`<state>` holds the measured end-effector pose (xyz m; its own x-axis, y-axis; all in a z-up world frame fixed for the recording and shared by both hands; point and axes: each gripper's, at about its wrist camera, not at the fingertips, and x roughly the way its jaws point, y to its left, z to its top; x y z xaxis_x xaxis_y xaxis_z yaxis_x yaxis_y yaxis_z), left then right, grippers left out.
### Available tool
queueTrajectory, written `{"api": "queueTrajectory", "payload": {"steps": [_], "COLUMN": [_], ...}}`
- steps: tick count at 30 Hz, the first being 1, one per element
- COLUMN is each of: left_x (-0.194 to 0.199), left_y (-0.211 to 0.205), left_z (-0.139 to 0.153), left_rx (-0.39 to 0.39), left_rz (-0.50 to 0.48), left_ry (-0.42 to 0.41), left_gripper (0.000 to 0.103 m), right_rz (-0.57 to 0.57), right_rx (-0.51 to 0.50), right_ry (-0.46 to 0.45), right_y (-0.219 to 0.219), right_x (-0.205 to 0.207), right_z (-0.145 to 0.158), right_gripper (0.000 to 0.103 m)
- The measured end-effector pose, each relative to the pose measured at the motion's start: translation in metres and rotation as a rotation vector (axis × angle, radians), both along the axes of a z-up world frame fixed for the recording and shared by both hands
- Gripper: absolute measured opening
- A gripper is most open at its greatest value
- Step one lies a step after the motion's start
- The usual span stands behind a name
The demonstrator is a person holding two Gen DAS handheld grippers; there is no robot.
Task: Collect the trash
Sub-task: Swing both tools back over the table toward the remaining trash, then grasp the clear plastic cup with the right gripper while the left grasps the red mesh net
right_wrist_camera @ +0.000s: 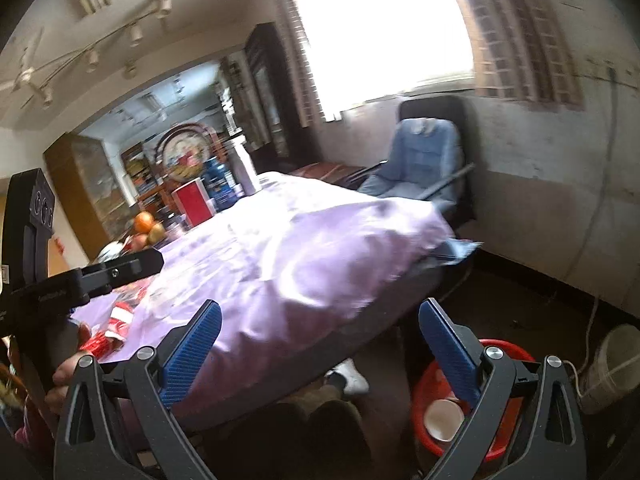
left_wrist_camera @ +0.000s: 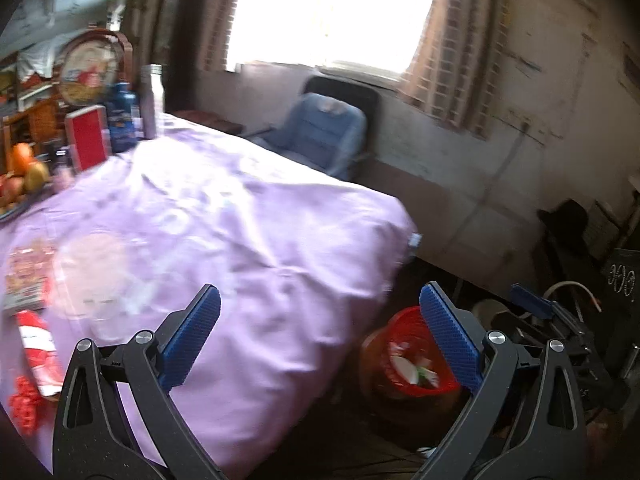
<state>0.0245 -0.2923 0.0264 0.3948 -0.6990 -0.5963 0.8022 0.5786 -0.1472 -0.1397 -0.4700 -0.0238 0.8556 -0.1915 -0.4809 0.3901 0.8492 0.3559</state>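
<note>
Evidently the step in hand is the reach back to the table [left_wrist_camera: 248,216] for more rubbish. On the left edge of its lilac cloth lie a printed packet [left_wrist_camera: 26,276], then a red and white wrapper [left_wrist_camera: 38,350] nearer the front left corner, and beside it a crumpled red scrap [left_wrist_camera: 24,404]. To do this well, I would take one piece at a time, come in low over the cloth, and close only on the wrapper so the cloth is not pinched and dragged.

Further right, off the table's front right corner, the red bin [left_wrist_camera: 404,320] stands on the floor with a paper cup [right_wrist_camera: 442,420] and other scraps already inside.

The left tongs [left_wrist_camera: 320,336] are spread fully wide, nothing between their blue pads, touching nothing. The right tongs [right_wrist_camera: 320,344] are likewise released and empty, hanging over the table's front edge with the bin just beside the right pad.
</note>
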Motion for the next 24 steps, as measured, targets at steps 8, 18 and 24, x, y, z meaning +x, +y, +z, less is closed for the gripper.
{"api": "queueTrajectory", "payload": {"steps": [8, 18, 24], "left_x": [0.061, 0.156, 0.192], "left_y": [0.088, 0.206, 0.261], "left_z": [0.002, -0.007, -0.031], "left_rx": [0.066, 0.087, 0.035], "left_rz": [0.232, 0.566, 0.688], "left_ry": [-0.048, 0.007, 0.096], "left_gripper": [0.096, 0.096, 0.096], "right_rz": [0.172, 0.38, 0.482], "right_rx": [-0.025, -0.057, -0.088], "right_ry": [0.023, 0.066, 0.11], "right_y": [0.044, 0.109, 0.147], "right_x": [0.063, 0.148, 0.202], "right_z": [0.009, 0.012, 0.006], "right_gripper": [0.097, 0.097, 0.097]}}
